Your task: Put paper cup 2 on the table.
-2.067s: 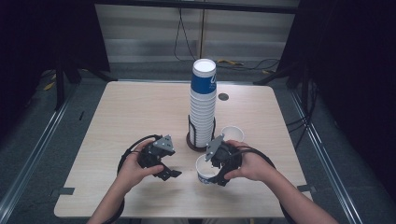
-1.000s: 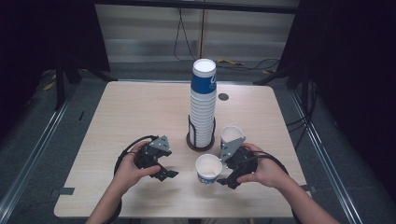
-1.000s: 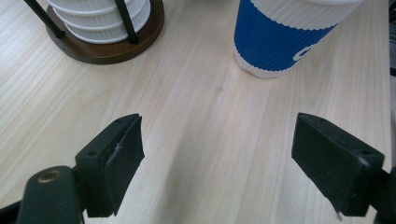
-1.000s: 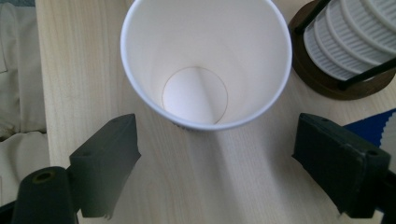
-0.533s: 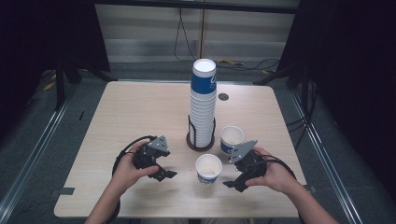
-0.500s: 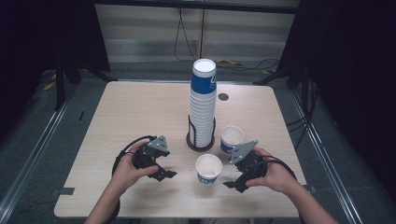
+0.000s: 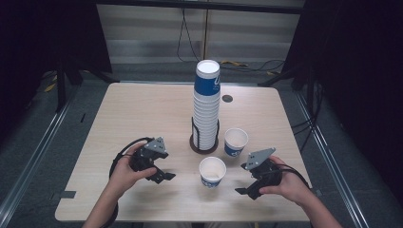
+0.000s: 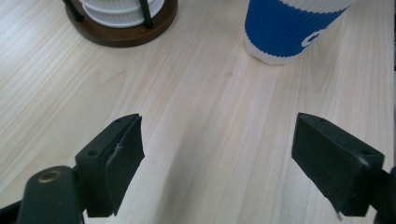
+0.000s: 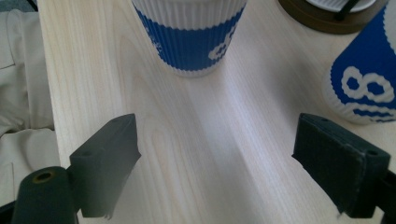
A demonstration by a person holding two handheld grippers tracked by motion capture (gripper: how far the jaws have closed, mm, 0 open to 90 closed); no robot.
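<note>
The wooden table (image 7: pixel 142 114) carries a tall stack of blue-and-white paper cups (image 7: pixel 206 107) standing in a dark wire holder (image 7: pixel 204 142) near its middle, and everything else sits on the person's side of that stack. Just to the right of the holder stands one loose cup (image 7: pixel 235 141), upright with its mouth open; a second loose cup (image 7: pixel 212 171) stands just in front of the holder, close to the first but apart from it. The right gripper (image 7: pixel 248 183) hangs low to the right of the front cup, its jaws spread wide and empty, with the cup ahead of them in the right gripper view. The left gripper (image 7: pixel 164 172) rests left of the holder, jaws likewise spread with only bare wood between them. The work appears to be setting cups out from the stack, with the front cup just placed. To do the next pull well, one gripper should steady the holder or lower stack while the other pinches the top cup gently by its ribbed wall and lifts straight up, so the stack neither tips nor crushes.
</note>
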